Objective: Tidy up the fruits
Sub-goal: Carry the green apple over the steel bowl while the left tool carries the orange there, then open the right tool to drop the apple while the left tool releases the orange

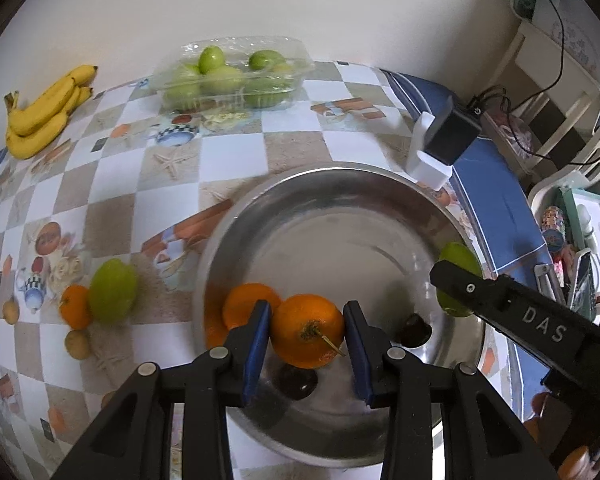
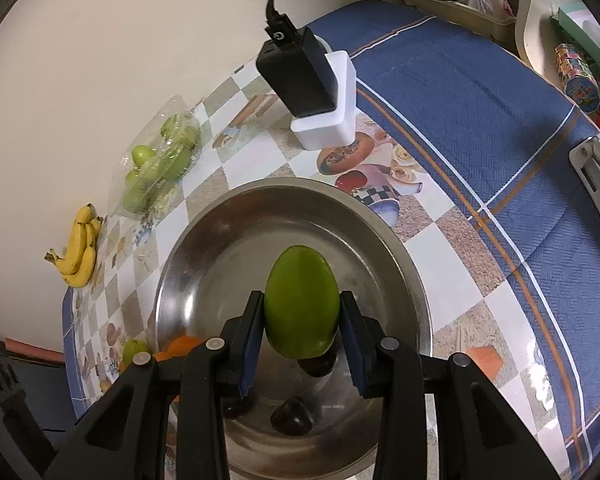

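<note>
1. A checkered tablecloth carried a steel bowl.
2. The left gripper pinched an orange above the bowl's near side.
3. The right gripper pinched a green mango, long axis pointing away, over the bowl's middle.

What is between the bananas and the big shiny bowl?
In the left wrist view, only checkered tablecloth lies between the bananas and the metal bowl; no fruit sits on that stretch.

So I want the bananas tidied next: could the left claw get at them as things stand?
Probably not yet. The left claw is shut on an orange over the metal bowl. The tablecloth path to the bananas looks clear, though they lie far off by the wall.
</note>
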`<state>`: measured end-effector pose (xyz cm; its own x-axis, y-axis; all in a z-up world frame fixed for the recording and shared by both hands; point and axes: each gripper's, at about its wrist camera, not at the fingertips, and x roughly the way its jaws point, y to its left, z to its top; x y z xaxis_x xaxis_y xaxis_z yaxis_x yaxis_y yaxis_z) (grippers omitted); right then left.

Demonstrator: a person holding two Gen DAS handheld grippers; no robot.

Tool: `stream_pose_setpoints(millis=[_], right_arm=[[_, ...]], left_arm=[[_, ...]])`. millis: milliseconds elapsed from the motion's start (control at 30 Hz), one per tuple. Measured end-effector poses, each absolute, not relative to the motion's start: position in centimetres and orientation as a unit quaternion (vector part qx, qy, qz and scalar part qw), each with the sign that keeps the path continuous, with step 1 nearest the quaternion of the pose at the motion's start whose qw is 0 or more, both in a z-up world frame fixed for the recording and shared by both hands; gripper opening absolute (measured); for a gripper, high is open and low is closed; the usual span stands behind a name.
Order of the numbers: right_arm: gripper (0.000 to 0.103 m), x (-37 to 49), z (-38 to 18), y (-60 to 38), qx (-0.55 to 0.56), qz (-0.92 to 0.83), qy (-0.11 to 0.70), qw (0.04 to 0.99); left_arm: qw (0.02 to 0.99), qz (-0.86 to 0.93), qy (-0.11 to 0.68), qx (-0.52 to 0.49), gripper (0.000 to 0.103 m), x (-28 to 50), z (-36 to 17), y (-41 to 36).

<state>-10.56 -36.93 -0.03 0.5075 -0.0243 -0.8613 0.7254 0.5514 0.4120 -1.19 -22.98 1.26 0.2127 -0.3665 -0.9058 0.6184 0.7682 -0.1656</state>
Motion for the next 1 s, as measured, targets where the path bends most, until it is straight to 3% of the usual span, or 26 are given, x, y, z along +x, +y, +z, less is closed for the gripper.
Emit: stream_pose_setpoints(millis=[1000], right_arm=[[0.039, -9.7, -2.6, -37.0, 0.373, -0.271, 0.469, 0.753]], left_arm=[[0.749, -0.311, 0.568, 0.14, 0.04, -1.8, -1.8, -25.1]])
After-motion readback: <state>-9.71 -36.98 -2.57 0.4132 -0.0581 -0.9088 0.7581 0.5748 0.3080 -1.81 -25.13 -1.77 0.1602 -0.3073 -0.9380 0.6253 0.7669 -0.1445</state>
